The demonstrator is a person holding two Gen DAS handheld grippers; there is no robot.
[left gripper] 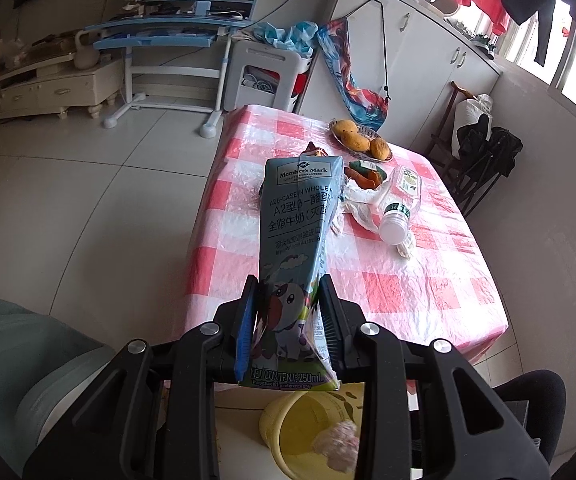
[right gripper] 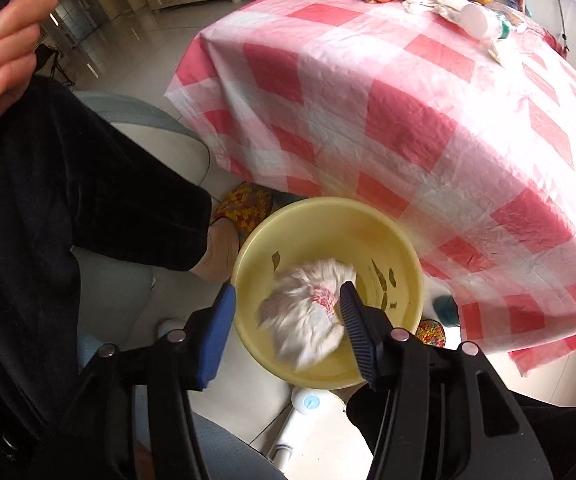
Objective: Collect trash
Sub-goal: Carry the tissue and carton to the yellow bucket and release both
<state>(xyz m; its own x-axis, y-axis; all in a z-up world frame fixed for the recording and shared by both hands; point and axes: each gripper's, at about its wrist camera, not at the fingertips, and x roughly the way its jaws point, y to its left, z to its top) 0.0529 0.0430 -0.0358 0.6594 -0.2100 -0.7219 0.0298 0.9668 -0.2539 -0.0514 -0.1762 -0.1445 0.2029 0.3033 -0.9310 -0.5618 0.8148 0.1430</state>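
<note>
Left gripper [left gripper: 288,300] clamped on milk carton [left gripper: 298,240] near base; light, dented, judged empty. Right gripper [right gripper: 286,300] stood apart over bucket [right gripper: 368,208]; soft tissue wad [right gripper: 308,312] loose below.

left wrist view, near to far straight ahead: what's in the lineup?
Yellow bin on the floor below the left gripper → milk carton clamped in its jaws → plastic bottle lying on the checked table → dish of mangoes → white stool beyond the far edge.
</note>
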